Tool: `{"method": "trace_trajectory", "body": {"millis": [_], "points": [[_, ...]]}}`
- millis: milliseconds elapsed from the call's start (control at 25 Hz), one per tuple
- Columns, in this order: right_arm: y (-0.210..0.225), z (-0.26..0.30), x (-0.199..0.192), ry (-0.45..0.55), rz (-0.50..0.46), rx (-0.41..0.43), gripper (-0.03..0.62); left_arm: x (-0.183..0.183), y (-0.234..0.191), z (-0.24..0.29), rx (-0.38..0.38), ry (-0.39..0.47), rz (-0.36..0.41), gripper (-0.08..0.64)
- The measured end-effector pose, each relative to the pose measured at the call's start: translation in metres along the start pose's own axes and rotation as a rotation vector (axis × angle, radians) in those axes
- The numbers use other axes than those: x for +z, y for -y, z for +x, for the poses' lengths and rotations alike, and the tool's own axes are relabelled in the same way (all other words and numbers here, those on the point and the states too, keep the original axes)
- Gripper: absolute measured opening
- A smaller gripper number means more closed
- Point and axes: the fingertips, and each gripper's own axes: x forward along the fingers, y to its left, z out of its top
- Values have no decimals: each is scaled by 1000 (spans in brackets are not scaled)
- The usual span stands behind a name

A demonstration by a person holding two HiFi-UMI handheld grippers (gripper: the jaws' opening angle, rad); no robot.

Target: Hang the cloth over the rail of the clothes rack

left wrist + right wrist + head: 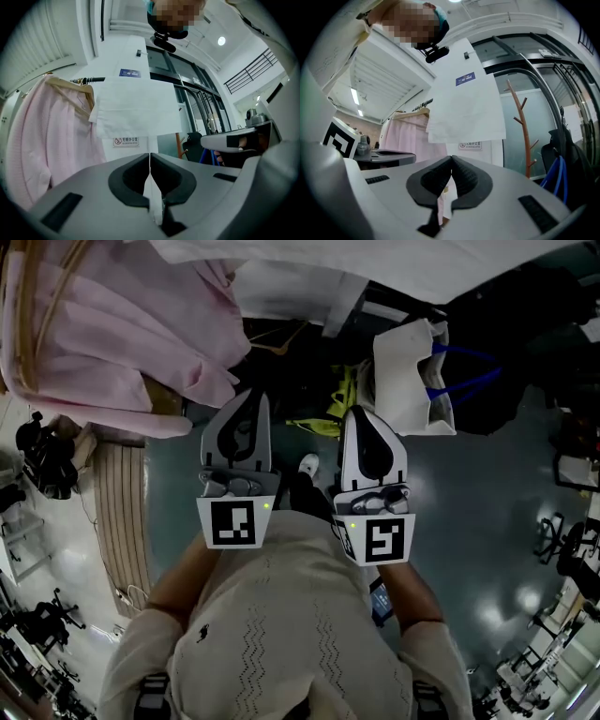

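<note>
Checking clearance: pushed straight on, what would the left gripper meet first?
Likely the hanging white cloth, dead ahead; the pink garment hangs off to the left. Depth is hard to judge.

The person wears a cream knit shirt (281,615), and the pale left tool (253,397) and right tool (361,416) bear square-marker cubes (232,523).

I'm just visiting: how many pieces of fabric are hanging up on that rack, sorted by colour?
White cloth: 1
Pink garment: 1
Total: 2
</note>
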Motion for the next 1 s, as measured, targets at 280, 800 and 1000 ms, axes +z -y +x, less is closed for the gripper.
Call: {"method": "trace_trajectory", "body": {"millis": [280, 800, 1000], "points": [[3, -5, -4, -21, 47, 7, 18, 13, 11, 3, -43, 31, 24, 17], [-28, 6, 13, 8, 69, 127, 18, 1, 25, -9, -73, -8, -3, 17], [-22, 3, 14, 26, 93, 116, 18, -3, 33, -7, -73, 2, -1, 17]]}}
